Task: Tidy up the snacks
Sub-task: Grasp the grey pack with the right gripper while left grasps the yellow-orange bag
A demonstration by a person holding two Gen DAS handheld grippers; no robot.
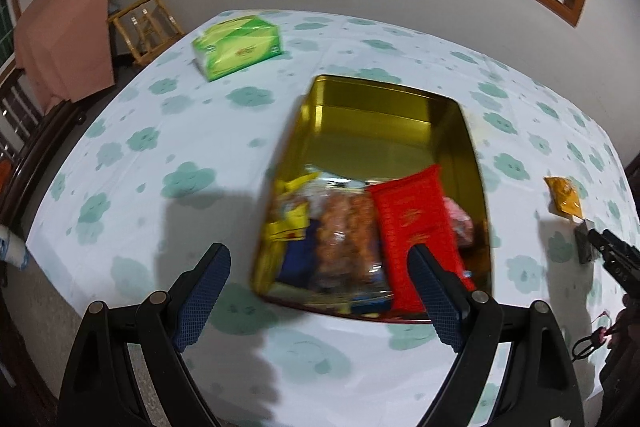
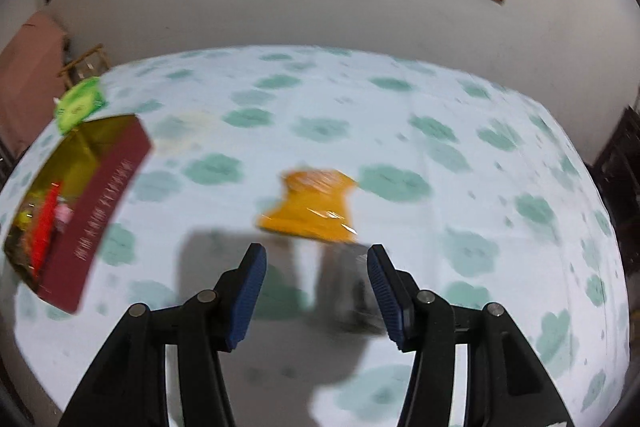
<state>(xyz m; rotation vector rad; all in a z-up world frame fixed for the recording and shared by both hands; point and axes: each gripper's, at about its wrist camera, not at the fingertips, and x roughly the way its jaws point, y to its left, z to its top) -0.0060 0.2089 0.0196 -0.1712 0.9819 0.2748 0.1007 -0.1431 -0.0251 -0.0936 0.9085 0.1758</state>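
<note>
Left tool (image 1: 320, 291) gaping empty over gold rectangular snack tin (image 1: 384, 115), right tool (image 2: 316, 291) parted, empty, hovering before orange foil packet (image 2: 310, 207) lying centre frame on cloud-print bench (image 2: 480, 187)

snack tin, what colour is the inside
Shiny gold inside the snack tin; the left wrist view shows it best.

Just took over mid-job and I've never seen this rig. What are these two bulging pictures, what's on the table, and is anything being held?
A person holds one set of tongs in each hand; a wide-angle camera on each looks forward along its two fingers. The left view shows the left tongs, wide open and empty, above an open gold tin with snack packs, a red packet among them. A green tissue pack lies beyond it. The right view shows the right tongs, empty, near an orange snack packet lying on the flowered tablecloth. Nothing is held.
</note>
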